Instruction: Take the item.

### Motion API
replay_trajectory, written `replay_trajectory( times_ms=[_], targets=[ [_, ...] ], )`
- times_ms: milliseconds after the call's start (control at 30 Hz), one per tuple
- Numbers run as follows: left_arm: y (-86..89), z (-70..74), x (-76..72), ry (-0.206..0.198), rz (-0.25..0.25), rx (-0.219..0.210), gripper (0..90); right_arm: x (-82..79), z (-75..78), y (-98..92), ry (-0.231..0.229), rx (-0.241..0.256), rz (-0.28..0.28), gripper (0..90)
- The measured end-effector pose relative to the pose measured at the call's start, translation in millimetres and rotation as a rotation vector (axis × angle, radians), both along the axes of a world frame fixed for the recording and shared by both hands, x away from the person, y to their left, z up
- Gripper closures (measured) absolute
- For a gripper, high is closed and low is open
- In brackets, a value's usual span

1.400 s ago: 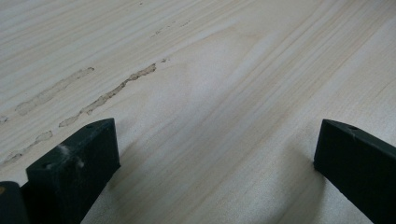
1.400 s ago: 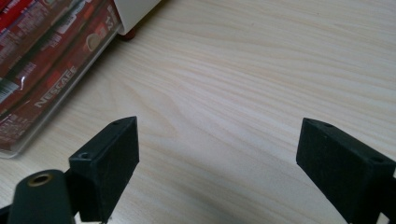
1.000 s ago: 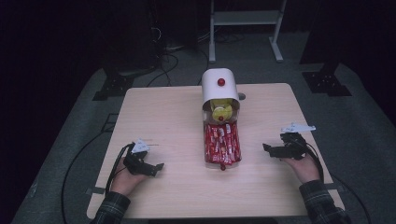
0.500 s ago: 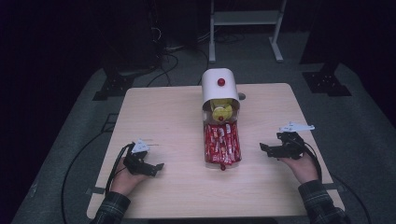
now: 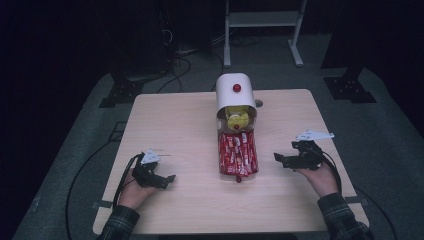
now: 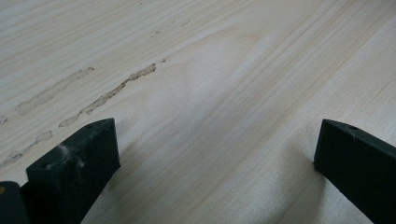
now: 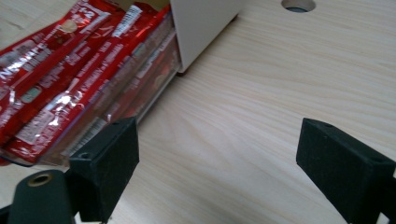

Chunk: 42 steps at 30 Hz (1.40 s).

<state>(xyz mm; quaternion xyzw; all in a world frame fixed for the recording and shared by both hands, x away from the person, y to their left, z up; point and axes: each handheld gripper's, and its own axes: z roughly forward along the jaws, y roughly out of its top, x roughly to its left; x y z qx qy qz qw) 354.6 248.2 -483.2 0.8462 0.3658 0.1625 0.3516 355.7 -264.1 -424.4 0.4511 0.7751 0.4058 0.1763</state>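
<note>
High view: red snack packets (image 5: 238, 155) lie in a clear tray sticking out of a white dispenser (image 5: 235, 94) at the tabletop's (image 5: 175, 120) middle. Right of the packets rests the right tool (image 5: 280, 159), jaws wide apart, empty. Well left of them sits the left tool (image 5: 167, 181), likewise spread and empty.

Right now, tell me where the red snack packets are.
In the high view the red snack packets lie mid-table in a clear drawer pulled out of the white dispenser, between both grippers, nearer the right gripper.
</note>
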Motion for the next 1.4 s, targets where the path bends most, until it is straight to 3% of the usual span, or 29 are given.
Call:
replay_trajectory(
  times_ms=[800, 1100, 1400],
  targets=[
    [0.0, 0.0, 0.0, 0.000, 0.000, 0.000, 0.0, -2.0, 10.8, 26.3, -0.001, 0.060, 0.068, 11.3],
    [0.0, 0.0, 0.0, 0.000, 0.000, 0.000, 0.0, -5.1, 13.5, 34.7, -0.029, 0.051, 0.103, 11.8],
    [0.0, 0.0, 0.0, 0.000, 0.000, 0.000, 0.0, -5.0, 14.4, 44.1, -0.018, 0.051, 0.132, 16.0]
  ],
)
